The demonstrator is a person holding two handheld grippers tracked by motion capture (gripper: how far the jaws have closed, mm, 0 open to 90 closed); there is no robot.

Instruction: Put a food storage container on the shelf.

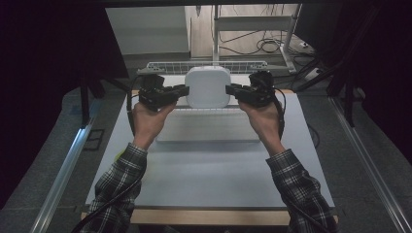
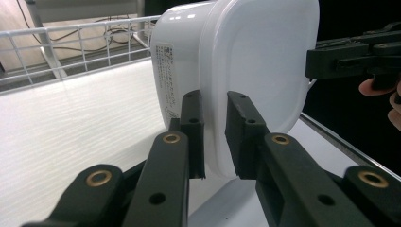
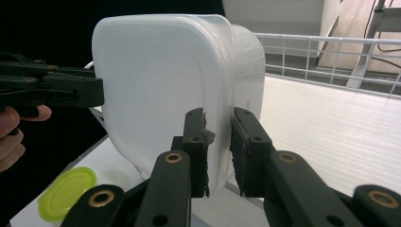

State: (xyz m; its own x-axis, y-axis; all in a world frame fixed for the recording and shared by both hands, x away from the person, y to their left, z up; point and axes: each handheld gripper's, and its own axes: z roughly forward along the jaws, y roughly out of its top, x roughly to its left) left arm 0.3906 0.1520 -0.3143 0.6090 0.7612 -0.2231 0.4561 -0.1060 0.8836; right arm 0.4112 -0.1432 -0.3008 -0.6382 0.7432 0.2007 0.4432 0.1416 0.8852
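The left gripper [image 2: 215,137] clamped its two black fingers [image 2: 193,127] on the rim of a white, rounded-square plastic container [image 2: 236,61], a printed label on its side wall. It hung tilted above the pale white desk [image 2: 71,123]. The right gripper [image 2: 352,56] met its far edge. A white wire rack [image 2: 71,47] stood behind.

white container [image 2: 236,71], small printed label [image 2: 166,75] on its side wall, print too small to read
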